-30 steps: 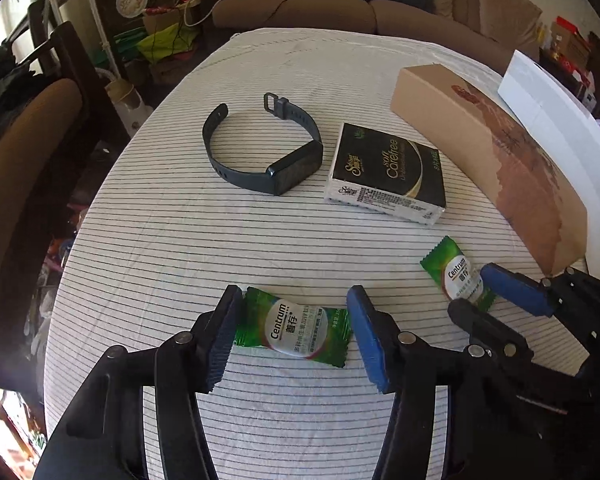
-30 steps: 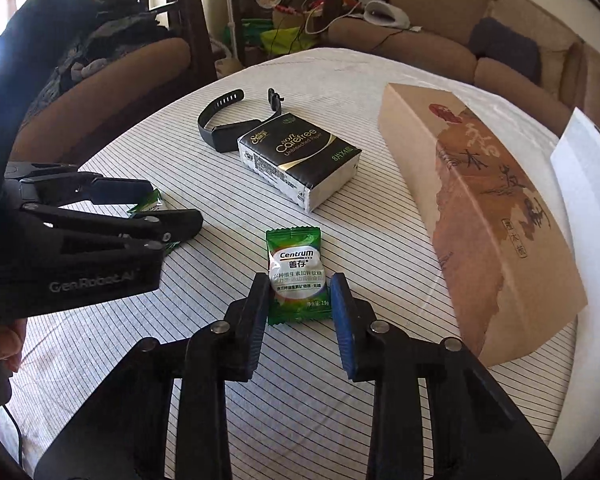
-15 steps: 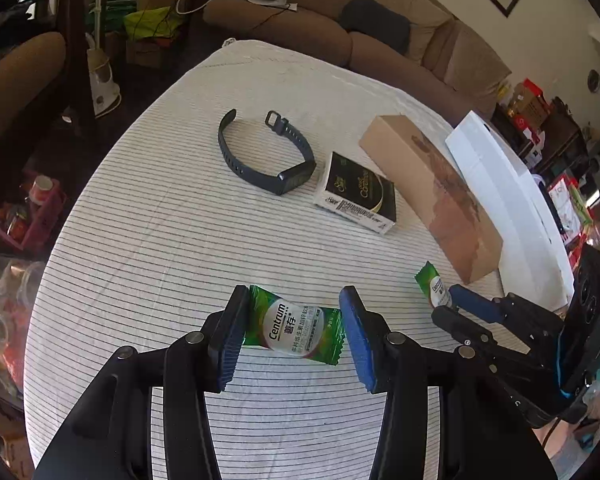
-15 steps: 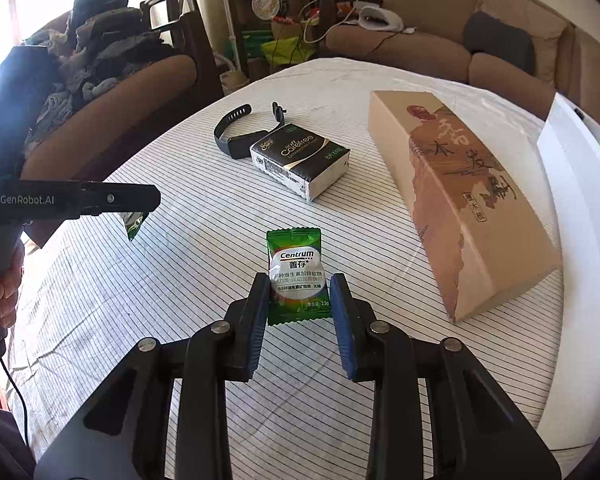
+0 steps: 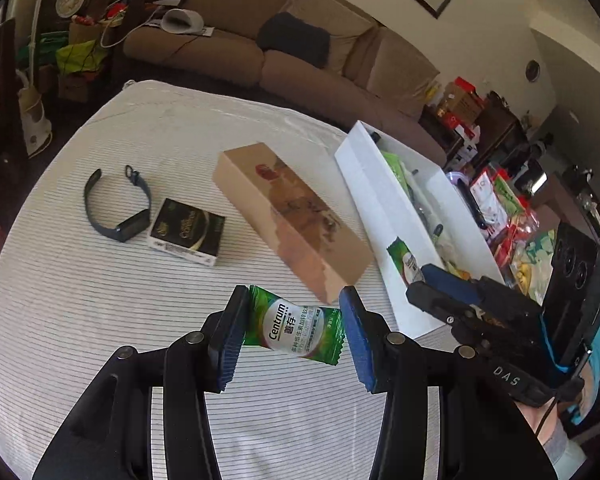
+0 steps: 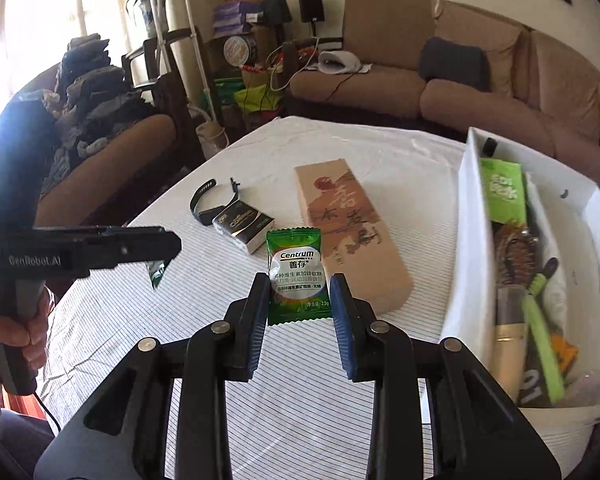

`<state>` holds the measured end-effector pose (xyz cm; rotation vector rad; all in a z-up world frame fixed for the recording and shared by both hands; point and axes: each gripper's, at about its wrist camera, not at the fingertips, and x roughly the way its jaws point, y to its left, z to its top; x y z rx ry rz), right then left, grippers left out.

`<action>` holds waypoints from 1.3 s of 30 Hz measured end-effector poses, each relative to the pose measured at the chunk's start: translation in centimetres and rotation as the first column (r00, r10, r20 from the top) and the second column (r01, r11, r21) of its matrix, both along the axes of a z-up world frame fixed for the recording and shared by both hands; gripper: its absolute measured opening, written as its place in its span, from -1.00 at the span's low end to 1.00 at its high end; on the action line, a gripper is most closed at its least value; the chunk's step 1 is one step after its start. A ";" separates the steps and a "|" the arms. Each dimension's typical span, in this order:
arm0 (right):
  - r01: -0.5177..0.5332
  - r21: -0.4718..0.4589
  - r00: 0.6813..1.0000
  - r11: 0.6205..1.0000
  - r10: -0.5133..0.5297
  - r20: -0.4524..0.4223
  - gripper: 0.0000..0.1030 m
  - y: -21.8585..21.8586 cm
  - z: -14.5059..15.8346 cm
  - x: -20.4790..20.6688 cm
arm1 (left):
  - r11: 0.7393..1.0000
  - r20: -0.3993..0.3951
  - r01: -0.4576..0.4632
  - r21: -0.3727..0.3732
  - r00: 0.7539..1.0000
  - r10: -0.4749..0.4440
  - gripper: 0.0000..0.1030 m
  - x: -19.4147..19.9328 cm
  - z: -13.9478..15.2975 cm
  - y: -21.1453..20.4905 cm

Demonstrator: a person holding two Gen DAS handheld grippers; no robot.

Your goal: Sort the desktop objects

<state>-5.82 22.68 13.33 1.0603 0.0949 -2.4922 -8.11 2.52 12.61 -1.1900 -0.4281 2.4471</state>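
My left gripper (image 5: 292, 336) is shut on a green Centrum sachet (image 5: 294, 330), which bows between the blue pads above the striped tablecloth (image 5: 100, 320). My right gripper (image 6: 300, 304) is shut on a second green Centrum sachet (image 6: 296, 276), held upright and clear of the table. In the left wrist view the right gripper (image 5: 422, 280) shows at the right with its sachet (image 5: 404, 260) before the white box wall. The right wrist view has the left gripper (image 6: 168, 244) side-on at the left, a corner of its sachet (image 6: 156, 274) hanging below.
A black smart band (image 5: 116, 208), a black tissue pack (image 5: 186, 232) and a long tan carton (image 5: 292, 224) lie on the table. A white storage box (image 6: 460, 240) with several items stands at the right edge. Chairs and a sofa surround the table.
Both grippers have risen off the table, each carrying its sachet. The left jaws closed in on their sachet. Both views have swung toward the white box.
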 end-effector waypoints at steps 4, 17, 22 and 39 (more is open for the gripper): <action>0.072 -0.009 0.997 0.997 -0.071 0.010 -0.44 5.6 1.8 -1.5 | 0.997 -0.017 0.073 -0.003 0.997 -0.073 -0.07 -1.8 2.3 5.8; 0.218 -0.083 0.972 0.972 -0.208 0.109 -0.44 19.3 -0.5 -6.7 | 0.968 0.051 0.248 -0.022 0.968 -0.247 -0.07 -9.8 2.2 23.7; 0.204 -0.074 0.972 0.976 -0.193 0.134 -0.44 19.7 -2.0 -7.8 | 0.964 0.099 0.249 -0.089 0.966 -0.240 -0.07 -12.2 0.4 26.1; 0.220 -0.082 0.965 0.972 -0.204 0.164 -0.31 19.3 -2.8 -8.4 | 0.955 0.079 0.218 -0.200 0.975 -0.206 0.67 -12.3 1.5 26.8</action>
